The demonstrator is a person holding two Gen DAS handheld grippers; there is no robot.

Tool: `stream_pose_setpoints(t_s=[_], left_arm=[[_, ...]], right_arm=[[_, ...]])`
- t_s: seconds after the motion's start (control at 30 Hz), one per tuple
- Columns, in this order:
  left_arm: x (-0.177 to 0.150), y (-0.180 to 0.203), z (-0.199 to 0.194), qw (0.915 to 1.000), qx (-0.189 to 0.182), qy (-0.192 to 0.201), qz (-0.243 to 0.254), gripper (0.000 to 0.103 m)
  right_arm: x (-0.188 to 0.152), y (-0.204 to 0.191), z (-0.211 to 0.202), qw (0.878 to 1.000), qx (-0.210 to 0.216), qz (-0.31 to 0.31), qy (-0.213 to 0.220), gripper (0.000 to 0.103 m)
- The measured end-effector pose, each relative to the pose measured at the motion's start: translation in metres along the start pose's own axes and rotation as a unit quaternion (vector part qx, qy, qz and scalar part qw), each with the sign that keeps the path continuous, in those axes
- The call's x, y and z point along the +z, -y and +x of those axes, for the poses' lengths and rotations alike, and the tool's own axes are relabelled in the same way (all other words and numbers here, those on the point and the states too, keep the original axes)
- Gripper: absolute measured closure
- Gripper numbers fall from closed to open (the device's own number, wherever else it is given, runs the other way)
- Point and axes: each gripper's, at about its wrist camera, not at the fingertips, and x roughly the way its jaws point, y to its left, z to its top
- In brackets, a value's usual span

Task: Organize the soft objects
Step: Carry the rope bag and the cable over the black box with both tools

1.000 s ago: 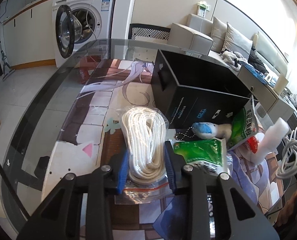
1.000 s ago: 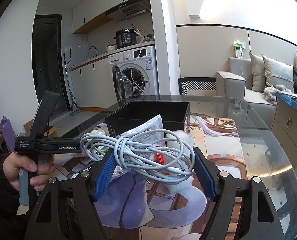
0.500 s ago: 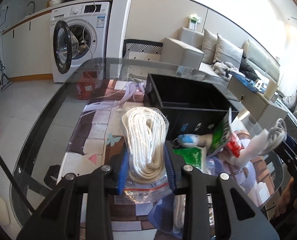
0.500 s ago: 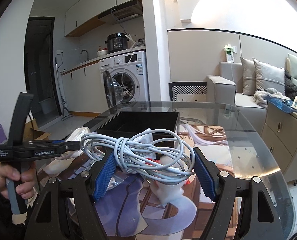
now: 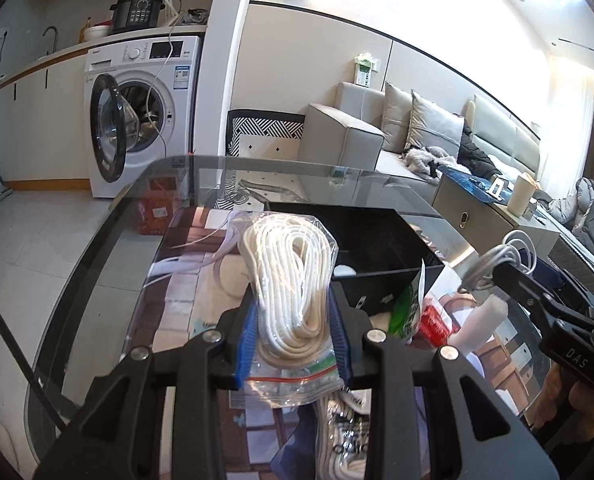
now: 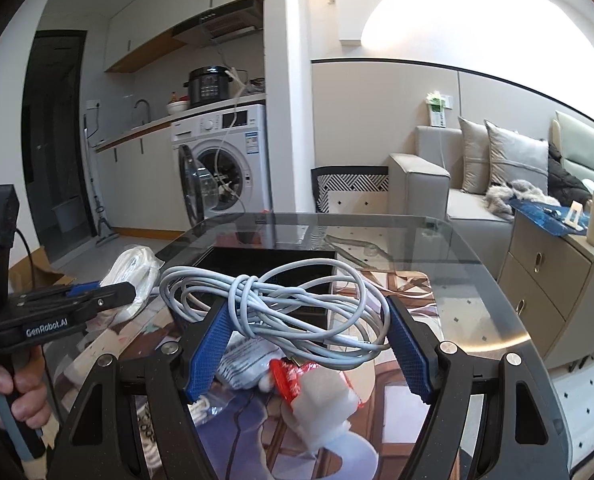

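Left hand-held gripper (image 5: 293, 336) clamps tight on the bagged white rope (image 5: 291, 276); right hand-held gripper (image 6: 309, 344) grips the grey cable bundle (image 6: 281, 304), both above the glass worktop (image 6: 469, 280) near the black box (image 5: 377, 248).

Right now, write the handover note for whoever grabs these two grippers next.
Left gripper: shut on the bagged white rope, held above the glass table.
Right gripper: fingers closed on the grey cable bundle, also held off the table.
Black box: open, just beyond both loads; neither is in it.
Left on the table: green packet, red packet, white foam piece.
Left to do: probably drop both loads in the box, then collect the rest.
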Motion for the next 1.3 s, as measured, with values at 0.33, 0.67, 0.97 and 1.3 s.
stream_pose_setpoints(t_s=[0.33, 0.67, 0.97, 1.3], left_arm=[[0.023, 0.012, 0.011, 0.9996, -0.022, 0.019, 0.007, 0.072], [0.042, 0.019, 0.035, 0.9994, -0.032, 0.01, 0.007, 0.072], [0.045, 0.025, 0.055, 0.9994, -0.03, -0.004, 0.017, 0.072], [0.048, 0.02, 0.07, 0.9992, -0.029, -0.024, 0.011, 0.072]], right_arm=[[0.02, 0.003, 0.026, 1.0, -0.026, 0.007, -0.006, 0.027], [0.037, 0.001, 0.061, 0.999, -0.03, -0.021, -0.019, 0.027], [0.043, 0.002, 0.088, 0.998, -0.027, -0.054, -0.034, 0.027], [0.041, -0.008, 0.115, 0.994, -0.014, -0.087, -0.065, 0.027]])
